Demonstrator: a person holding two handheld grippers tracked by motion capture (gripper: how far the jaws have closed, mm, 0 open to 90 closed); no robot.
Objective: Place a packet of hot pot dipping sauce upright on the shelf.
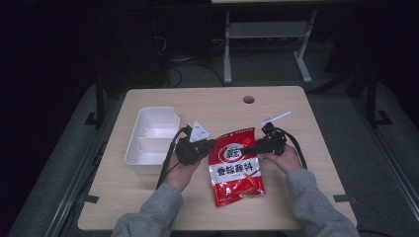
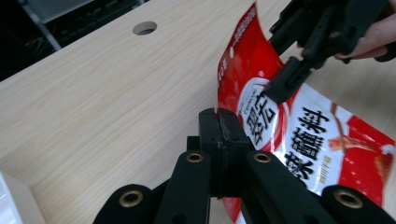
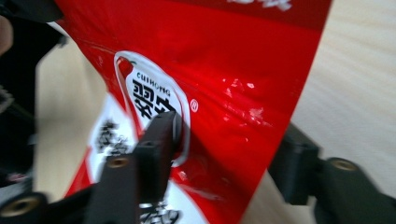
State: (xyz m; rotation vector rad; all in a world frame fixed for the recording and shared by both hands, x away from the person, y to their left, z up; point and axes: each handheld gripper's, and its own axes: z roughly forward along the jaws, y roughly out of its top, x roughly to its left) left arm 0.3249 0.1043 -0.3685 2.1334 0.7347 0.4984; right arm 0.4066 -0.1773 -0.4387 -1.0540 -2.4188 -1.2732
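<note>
- I see a red sauce packet lying near the middle of the pale wooden worktop, printed side up.
- My left tongs sit at the packet's upper left edge, jaws together on it.
- My right tongs reach in from the right over the packet's upper part.
- A white two-compartment tray stands to the left, just beside my left hand.
- A round hole marks the worktop's far edge.

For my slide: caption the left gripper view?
Left gripper shut on red plastic sauce packet's edge over wooden table.
</note>
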